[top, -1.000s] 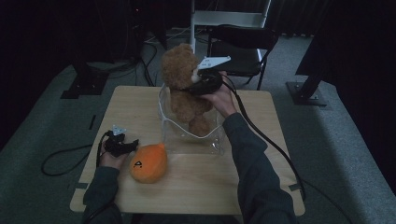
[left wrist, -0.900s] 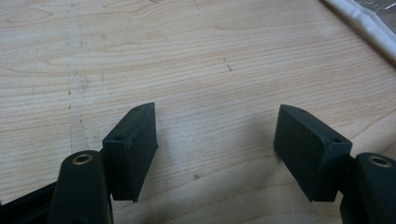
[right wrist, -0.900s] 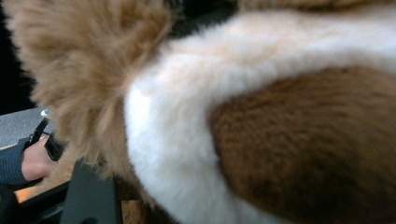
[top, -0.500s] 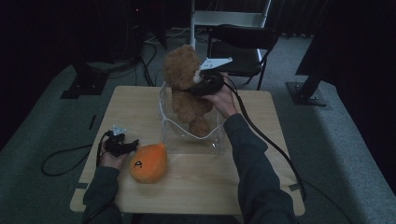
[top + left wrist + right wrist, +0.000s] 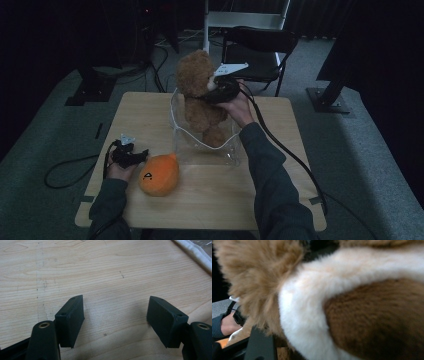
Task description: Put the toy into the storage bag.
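since the earlier frame the teddy bear (image 5: 200, 97) barely shifted; right gripper (image 5: 216, 90) seemingly clamps it, legs inside the clear bin (image 5: 227, 152); left gripper (image 5: 116, 320) gapes, idle.

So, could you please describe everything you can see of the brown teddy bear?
The teddy bear is a fuzzy brown plush with a rounded head and stubby legs; the right gripper view shows a cream patch of fur beside darker brown up close. It stands roughly upright, its legs down inside the clear plastic container on the wooden table, head and torso rising above the rim. The right gripper grips it at about neck height from the side. It is apart from the orange plush toy.
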The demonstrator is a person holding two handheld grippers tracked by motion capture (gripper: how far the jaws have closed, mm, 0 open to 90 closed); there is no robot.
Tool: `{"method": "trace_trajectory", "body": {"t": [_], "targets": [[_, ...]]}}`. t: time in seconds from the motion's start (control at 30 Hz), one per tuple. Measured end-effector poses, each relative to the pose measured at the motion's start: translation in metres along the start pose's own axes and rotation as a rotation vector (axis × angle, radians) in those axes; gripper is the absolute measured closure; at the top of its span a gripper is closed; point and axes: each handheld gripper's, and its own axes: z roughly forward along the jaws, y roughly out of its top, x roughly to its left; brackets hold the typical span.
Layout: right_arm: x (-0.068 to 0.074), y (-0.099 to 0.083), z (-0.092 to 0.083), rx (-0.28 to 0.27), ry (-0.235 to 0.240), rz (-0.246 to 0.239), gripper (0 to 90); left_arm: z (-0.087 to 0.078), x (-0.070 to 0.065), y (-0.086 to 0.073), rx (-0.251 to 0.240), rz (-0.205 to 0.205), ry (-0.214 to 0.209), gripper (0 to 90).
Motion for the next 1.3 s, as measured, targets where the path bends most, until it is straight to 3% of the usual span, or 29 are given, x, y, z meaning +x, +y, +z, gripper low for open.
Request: {"method": "trace_trajectory", "body": {"t": [0.67,1.3], "targets": [[-0.003,-0.008,0.004,0.015,-0.002,0.011,33.3,0.000,0.000,0.000,0.000,0.000,0.000,30.6],[0.010,-0.001,0.013,0.053,0.009,-0.028,33.2,0.000,0.000,0.000,0.000,0.000,-0.001,30.6]]}}
